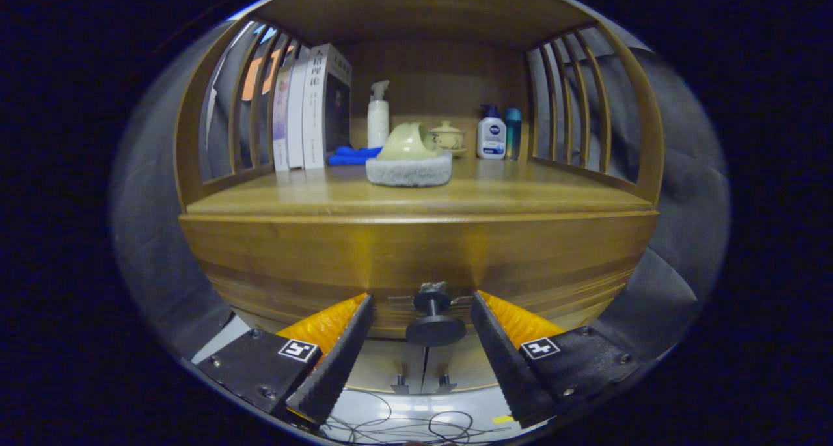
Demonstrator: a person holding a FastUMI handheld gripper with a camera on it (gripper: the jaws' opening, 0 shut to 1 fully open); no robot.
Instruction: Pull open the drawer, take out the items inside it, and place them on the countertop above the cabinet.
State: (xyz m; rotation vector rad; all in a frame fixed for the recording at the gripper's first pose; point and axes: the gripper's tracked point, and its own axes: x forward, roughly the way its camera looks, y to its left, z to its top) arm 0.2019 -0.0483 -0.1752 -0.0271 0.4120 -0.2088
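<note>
A wooden cabinet faces me, its drawer front (pixel 416 264) closed under the countertop (pixel 273 198). A dark round knob (pixel 435 319) sticks out of the drawer front at its lower middle. My gripper (pixel 422 309) is open, one finger on each side of the knob, with a gap between each finger and the knob. The fingertips (pixel 361 309) reach about as far as the drawer front. The inside of the drawer is hidden.
On the countertop stand a slipper-shaped cleaning pad (pixel 409 156), a blue cloth (pixel 351 155), books (pixel 312 107) at the left, a white pump bottle (pixel 378 115), a small lidded pot (pixel 447 137) and two bottles (pixel 491 133) at the right. Slatted side rails (pixel 573 101) flank it. Cables (pixel 403 423) lie on the floor below.
</note>
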